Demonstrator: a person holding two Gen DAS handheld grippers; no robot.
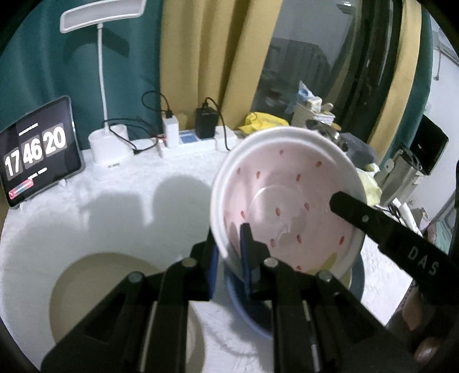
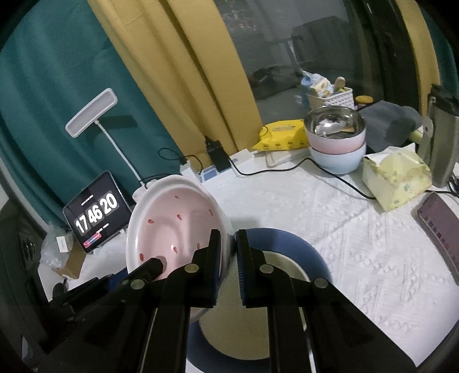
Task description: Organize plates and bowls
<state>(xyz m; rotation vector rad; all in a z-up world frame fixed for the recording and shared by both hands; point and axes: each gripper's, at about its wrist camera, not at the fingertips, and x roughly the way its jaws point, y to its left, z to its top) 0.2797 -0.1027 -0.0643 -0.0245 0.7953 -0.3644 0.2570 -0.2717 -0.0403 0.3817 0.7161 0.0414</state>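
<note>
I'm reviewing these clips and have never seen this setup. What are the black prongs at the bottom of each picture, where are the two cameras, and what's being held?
No robot here: a person holds a two-finger gripper in each hand, and each has a fisheye camera looking forward along its fingers. The black prongs are those fingers.

One picture comes from the left gripper, shut on the near rim of a tilted pink bowl with red spots. The other comes from the right gripper; its left finger sits at the same bowl's rim, though I cannot tell whether it grips.

Below the bowl is a blue plate with a cream centre, on a white tablecloth. A cream plate lies to the left. Behind are a clock tablet, a desk lamp and stacked bowls.
</note>
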